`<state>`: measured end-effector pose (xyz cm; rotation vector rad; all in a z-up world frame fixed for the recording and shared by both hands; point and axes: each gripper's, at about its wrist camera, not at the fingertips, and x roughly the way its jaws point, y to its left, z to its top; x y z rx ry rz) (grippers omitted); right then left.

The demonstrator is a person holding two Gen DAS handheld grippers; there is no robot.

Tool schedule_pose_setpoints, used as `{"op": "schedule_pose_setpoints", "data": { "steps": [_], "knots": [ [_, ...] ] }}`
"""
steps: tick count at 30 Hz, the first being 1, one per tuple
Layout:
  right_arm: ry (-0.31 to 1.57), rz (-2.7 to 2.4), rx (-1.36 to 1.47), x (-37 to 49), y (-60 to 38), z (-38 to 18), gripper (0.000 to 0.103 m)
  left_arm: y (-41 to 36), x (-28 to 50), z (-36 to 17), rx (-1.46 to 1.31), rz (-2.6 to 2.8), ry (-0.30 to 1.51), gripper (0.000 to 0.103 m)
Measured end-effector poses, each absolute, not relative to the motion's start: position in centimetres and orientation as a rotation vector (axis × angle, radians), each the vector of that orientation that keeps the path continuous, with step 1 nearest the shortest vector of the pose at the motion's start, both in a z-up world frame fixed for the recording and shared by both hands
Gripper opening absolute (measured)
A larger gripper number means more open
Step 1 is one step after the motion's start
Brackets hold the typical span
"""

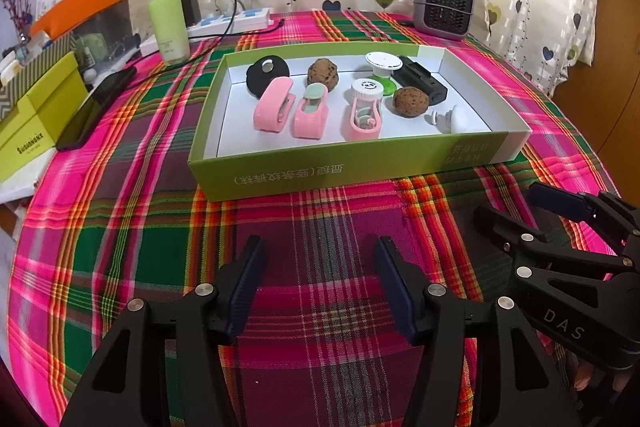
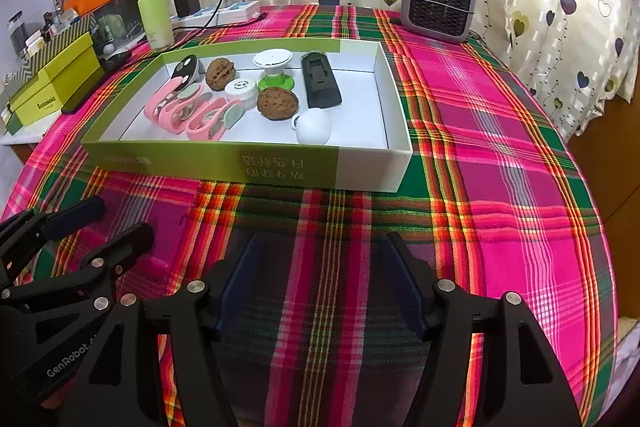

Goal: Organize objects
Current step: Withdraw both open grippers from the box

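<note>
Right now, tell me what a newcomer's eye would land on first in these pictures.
The loud pink, green and red plaid tablecloth covers the whole table. On it sits a shallow green and white box holding small items: three pink clips at its left end, two brown walnuts in the middle. Both grippers, left and right, hover open and empty in front of it.

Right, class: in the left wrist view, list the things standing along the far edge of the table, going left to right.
Green bottle → black charger plugged into the white power strip → small grey heater.
</note>
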<state>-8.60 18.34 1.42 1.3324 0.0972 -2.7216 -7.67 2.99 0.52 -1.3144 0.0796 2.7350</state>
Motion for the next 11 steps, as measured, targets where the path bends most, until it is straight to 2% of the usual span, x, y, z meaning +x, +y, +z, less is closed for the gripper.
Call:
{"op": "schedule_pose_setpoints", "data": {
  "steps": [11],
  "knots": [
    [0.1, -2.718, 1.333, -8.66, 18.18, 1.36, 0.066, 3.01, -7.68, 0.52, -1.314, 2.735, 0.079, 0.057]
  ]
}}
